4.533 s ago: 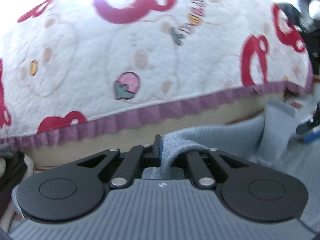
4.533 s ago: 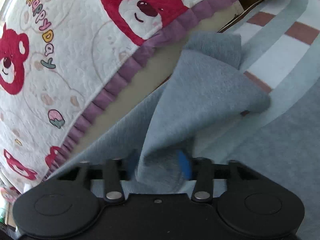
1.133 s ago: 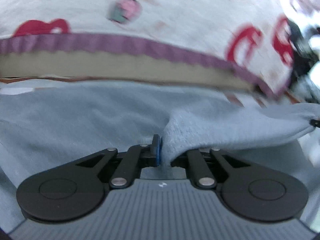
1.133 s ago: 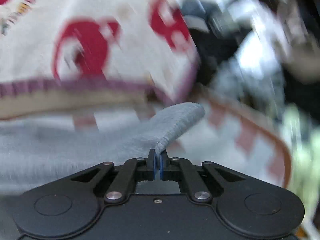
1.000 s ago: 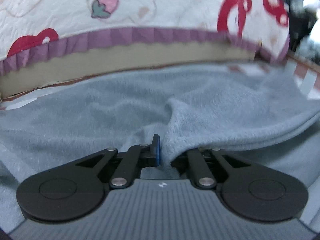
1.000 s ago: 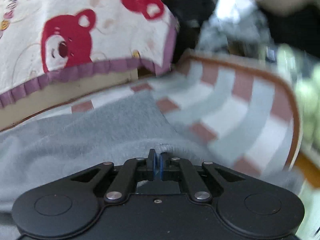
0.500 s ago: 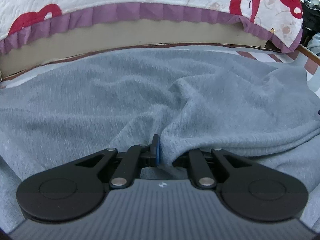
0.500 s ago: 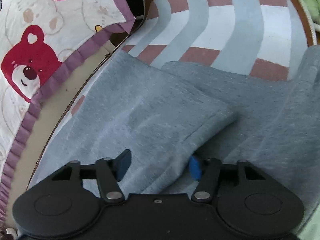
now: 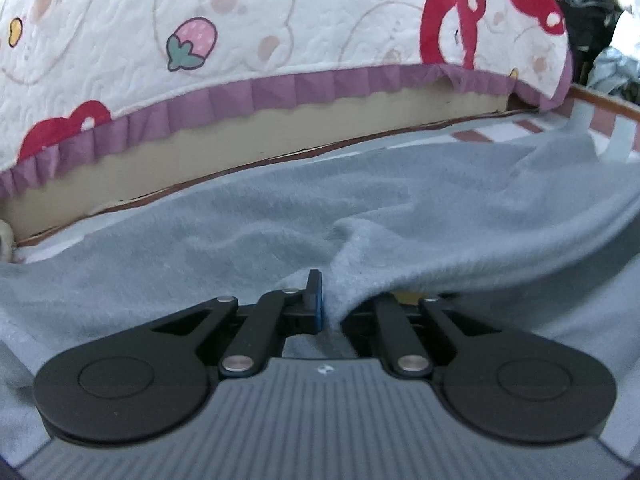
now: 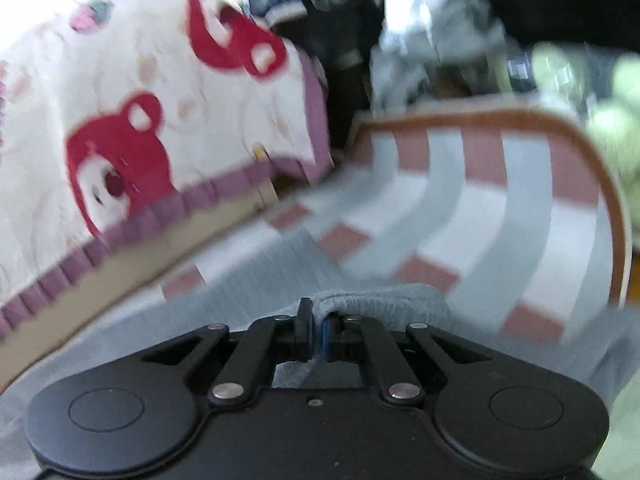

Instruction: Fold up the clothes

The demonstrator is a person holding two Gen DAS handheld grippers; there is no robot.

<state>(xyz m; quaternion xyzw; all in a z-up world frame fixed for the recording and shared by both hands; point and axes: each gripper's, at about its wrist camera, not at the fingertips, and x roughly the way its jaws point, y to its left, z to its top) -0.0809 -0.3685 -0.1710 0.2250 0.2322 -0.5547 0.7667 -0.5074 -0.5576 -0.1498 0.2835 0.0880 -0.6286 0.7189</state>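
Note:
A grey fleece garment point(image 9: 400, 208) lies spread and rumpled on the floor in the left wrist view. My left gripper point(image 9: 325, 300) is shut on a raised fold of it; the cloth drapes over and hides the right finger. In the blurred right wrist view, my right gripper point(image 10: 318, 326) is shut on a rolled edge of the same grey garment point(image 10: 384, 300), with the pads pressed on a thin strip of cloth. The rest of the garment runs off to the left below the gripper.
A bed with a white bear-print quilt point(image 9: 280, 20) and purple frill stands just beyond the garment, above its beige base point(image 9: 280, 128). A striped rug point(image 10: 480, 200) with a brown border lies under the cloth. Dark clutter point(image 10: 400, 20) and something pale green point(image 10: 616, 120) sit past the rug.
My right gripper stood open over a garment corner half a second ago; now it is shut on the cloth's edge and its view has swung up. The left gripper kept its grip.

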